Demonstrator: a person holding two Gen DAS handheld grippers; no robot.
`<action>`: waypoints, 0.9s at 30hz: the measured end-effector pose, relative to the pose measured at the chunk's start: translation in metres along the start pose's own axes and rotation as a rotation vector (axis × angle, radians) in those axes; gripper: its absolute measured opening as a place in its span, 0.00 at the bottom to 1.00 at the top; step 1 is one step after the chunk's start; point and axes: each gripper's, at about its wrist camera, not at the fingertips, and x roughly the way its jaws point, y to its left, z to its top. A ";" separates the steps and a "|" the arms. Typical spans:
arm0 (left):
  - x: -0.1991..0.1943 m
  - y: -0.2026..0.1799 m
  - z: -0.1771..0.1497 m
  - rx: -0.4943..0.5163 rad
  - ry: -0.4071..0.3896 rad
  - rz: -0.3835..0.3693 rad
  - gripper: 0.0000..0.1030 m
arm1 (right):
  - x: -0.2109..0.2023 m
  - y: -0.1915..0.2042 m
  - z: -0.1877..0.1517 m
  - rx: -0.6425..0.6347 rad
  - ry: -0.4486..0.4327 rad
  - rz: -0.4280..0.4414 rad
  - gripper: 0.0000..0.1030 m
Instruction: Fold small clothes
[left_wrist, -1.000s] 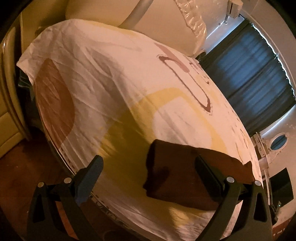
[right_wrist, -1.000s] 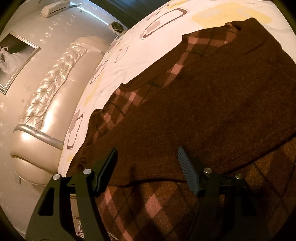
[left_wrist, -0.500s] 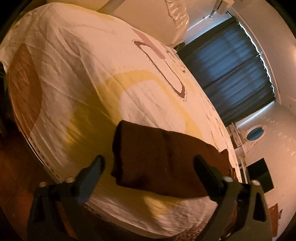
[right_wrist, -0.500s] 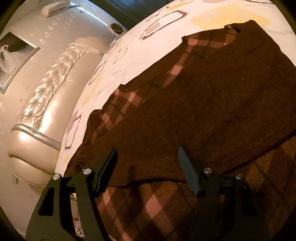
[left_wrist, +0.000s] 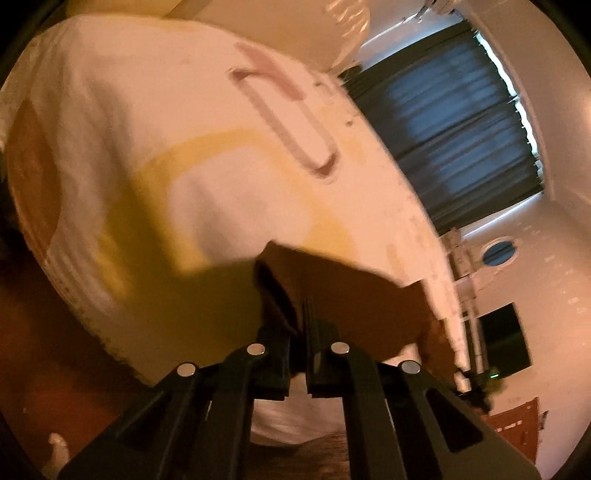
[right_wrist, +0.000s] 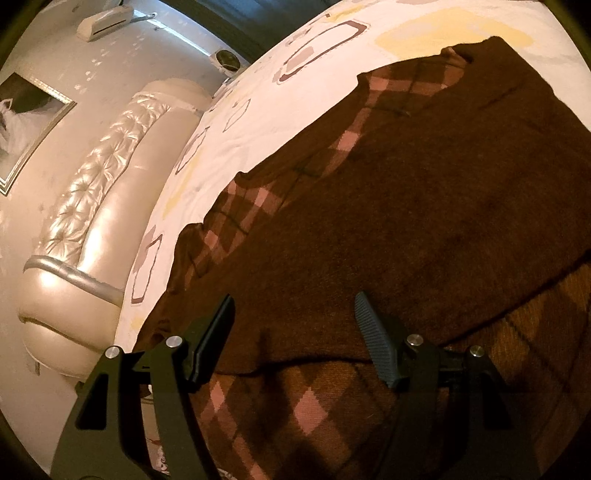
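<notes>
A dark brown sweater with a pink argyle pattern (right_wrist: 424, 206) lies spread on the bed, one part folded over another. In the left wrist view its brown end (left_wrist: 343, 288) lies near the bed's edge. My left gripper (left_wrist: 303, 314) is shut on that end of the sweater, fabric pinched between the fingers. My right gripper (right_wrist: 295, 314) is open just above the sweater's folded edge, one finger on each side and nothing between them.
The bed sheet (left_wrist: 184, 122) is white with yellow and brown shapes. A padded cream headboard (right_wrist: 85, 229) stands at the bed's head. Dark curtains (left_wrist: 454, 136) hang at the far wall. Wooden floor (left_wrist: 55, 350) lies beside the bed.
My left gripper moved in to the sweater's end and closed on it; it was open before. My right gripper stayed open and nearly still.
</notes>
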 end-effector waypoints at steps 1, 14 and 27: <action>-0.005 -0.018 0.004 0.008 -0.006 -0.023 0.05 | -0.002 0.002 -0.002 0.008 0.000 0.000 0.65; 0.064 -0.311 -0.018 0.320 0.141 -0.298 0.05 | -0.065 -0.003 -0.009 0.008 0.011 0.024 0.65; 0.290 -0.461 -0.215 0.530 0.538 -0.278 0.05 | -0.139 -0.058 -0.001 0.029 -0.013 0.015 0.65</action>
